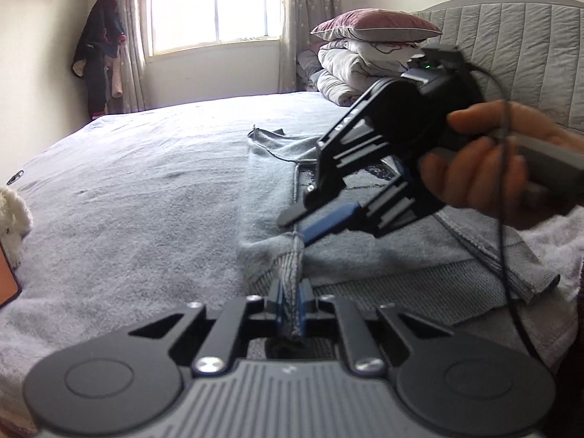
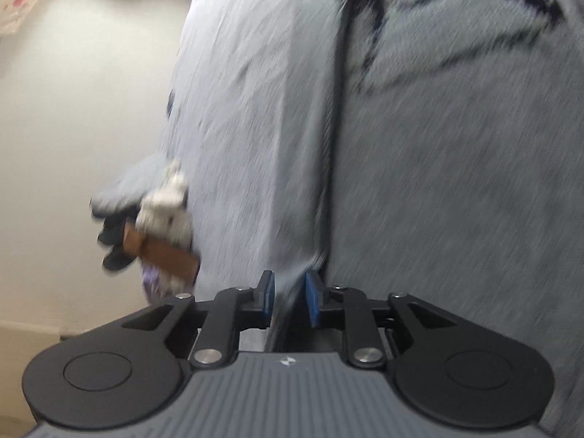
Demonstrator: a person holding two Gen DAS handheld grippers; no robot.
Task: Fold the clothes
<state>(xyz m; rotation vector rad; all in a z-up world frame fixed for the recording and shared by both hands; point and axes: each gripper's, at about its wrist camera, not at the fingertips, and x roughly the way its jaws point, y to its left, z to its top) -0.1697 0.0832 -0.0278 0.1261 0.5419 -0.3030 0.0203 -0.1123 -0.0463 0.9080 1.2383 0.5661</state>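
A grey sweater [image 1: 277, 197] with a dark pattern lies spread on the bed, its ribbed hem toward me. In the left wrist view my left gripper [image 1: 290, 301] is shut on a bunched strip of that ribbed hem, which stands up between the blue pads. A hand [image 1: 485, 168] holds my right gripper [image 1: 294, 230] over the sweater's middle, pointing down at the fold just beyond the left gripper. The blurred right wrist view shows the right gripper [image 2: 289, 292] open. Its blue pads [image 2: 268, 297] stand apart, and a fold of the sweater [image 2: 438, 182] runs loosely between them.
The bed's pale blanket [image 1: 127, 182] stretches left of the sweater. Stacked bedding and a pillow [image 1: 365, 54] lie at the quilted headboard [image 1: 511, 54]. A white plush toy [image 1: 11, 219] and an orange item [image 1: 7, 281] sit at the left edge. Clothes [image 1: 98, 54] hang in the corner.
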